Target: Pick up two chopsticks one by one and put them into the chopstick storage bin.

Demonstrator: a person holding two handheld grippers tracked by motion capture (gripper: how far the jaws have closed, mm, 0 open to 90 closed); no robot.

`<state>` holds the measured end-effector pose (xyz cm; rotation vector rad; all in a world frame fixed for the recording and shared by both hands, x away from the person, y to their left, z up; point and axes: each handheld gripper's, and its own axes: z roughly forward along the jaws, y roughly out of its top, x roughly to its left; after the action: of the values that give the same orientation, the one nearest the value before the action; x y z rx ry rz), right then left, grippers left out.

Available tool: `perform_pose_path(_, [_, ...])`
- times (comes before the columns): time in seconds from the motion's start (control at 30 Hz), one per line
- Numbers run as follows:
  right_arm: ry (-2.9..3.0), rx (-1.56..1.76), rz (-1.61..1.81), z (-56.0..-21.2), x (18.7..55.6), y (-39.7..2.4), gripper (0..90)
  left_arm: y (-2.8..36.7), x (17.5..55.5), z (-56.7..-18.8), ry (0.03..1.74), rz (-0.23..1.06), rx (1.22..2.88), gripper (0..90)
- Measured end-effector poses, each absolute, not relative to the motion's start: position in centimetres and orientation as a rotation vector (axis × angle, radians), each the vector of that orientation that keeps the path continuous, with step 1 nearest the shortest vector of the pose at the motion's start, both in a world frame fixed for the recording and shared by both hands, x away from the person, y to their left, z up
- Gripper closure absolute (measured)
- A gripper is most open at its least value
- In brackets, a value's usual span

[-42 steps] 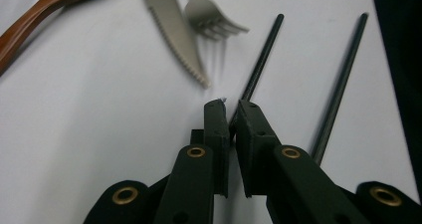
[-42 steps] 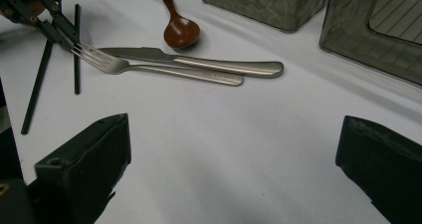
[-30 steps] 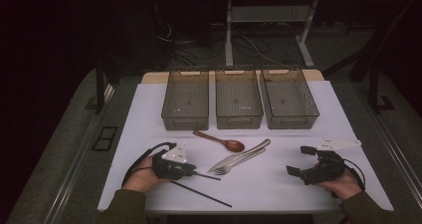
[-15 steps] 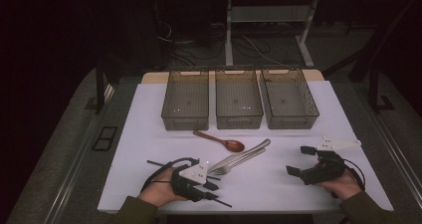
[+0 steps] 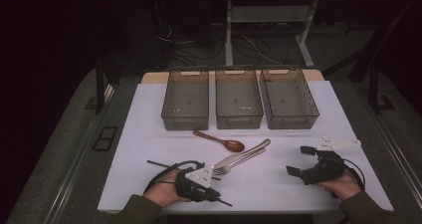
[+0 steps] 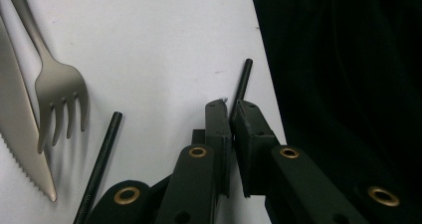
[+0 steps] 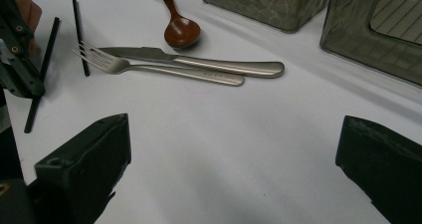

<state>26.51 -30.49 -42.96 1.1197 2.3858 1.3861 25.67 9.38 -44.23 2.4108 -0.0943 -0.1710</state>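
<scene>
Clamping on a thin black chopstick (image 6: 243,82), the left gripper (image 6: 231,113) has its jaws pressed nearly together w/ the stick pinched between the pads; they have just been closing onto it. The grasp is taken close to one end, a short tip sticking out past the jaws, right at the near edge of the white table (image 5: 149,119). In the high view the left gripper (image 5: 215,196) is seen low at the front edge, w/ the stick's tip poking out toward the person.

A second chopstick (image 6: 99,164) is left lying loose just beside, next to the fork (image 6: 55,87) and serrated knife (image 6: 20,134). A wooden spoon (image 5: 221,141) lies a bit farther back, and three clear bins (image 5: 186,102) are lined up beyond that.

The right gripper (image 7: 229,174) is held off to the other side, jaws spread wide, nothing between them.

Handling, as judged: stick is light, stiff, smooth and round, so likely to roll or pivot in the pads. An end grip is prone to droop or swing; a hold nearer mid-length would be steadier, approx at balance pt
</scene>
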Motion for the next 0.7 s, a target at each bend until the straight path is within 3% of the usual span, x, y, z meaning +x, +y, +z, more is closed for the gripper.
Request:
perform_pose_path(0.2, [2.387, 1.120, 1.385, -43.0, 26.5, -30.5, 1.1, 10.2, 26.4, -43.8, -0.046, -0.117, 2.379, 89.2])
perform_pose_path(0.5, [2.386, 1.118, 1.386, -42.9, 26.5, -30.5, 1.1, 11.3, 26.9, -43.6, 0.011, -0.063, 2.367, 89.0])
perform_pose_path(0.7, [2.387, 1.118, 1.385, -42.9, 26.5, -30.5, 1.1, 10.9, 26.6, -44.0, 0.005, -0.095, 2.386, 82.2])
